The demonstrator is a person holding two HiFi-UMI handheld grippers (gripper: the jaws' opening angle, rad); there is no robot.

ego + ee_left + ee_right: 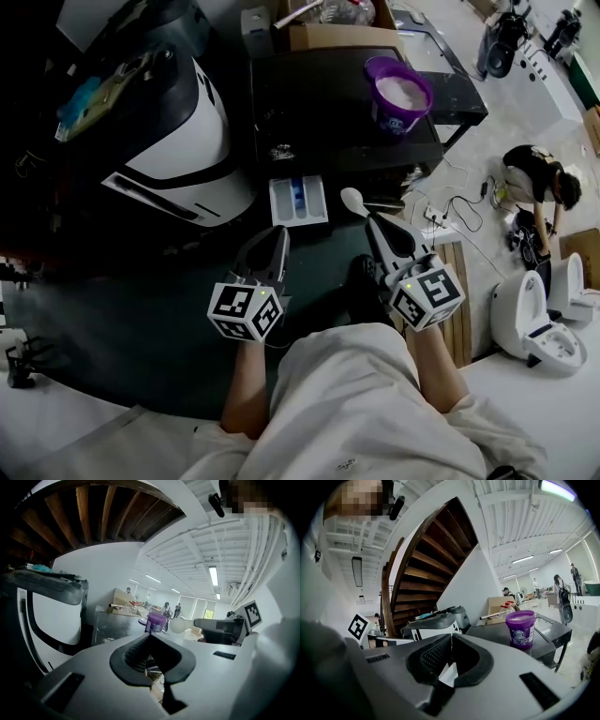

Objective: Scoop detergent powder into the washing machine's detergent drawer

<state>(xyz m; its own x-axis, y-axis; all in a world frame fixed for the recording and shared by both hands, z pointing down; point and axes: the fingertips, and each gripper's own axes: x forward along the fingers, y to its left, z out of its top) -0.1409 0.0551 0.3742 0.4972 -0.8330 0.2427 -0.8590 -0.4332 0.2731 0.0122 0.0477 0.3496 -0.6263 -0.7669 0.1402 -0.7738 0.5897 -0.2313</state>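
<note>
Two handheld grippers: left gripper [273, 236], right gripper [373, 221]. One white scoop [352, 199]. One purple detergent tub [398, 94]. One washing machine [183, 141]. One detergent drawer [298, 201]. One black table [319, 103]. One cardboard box [337, 36]. Two white toilets: nearer toilet [530, 323], farther toilet [574, 286]. One crouching bystander [534, 173].
</note>
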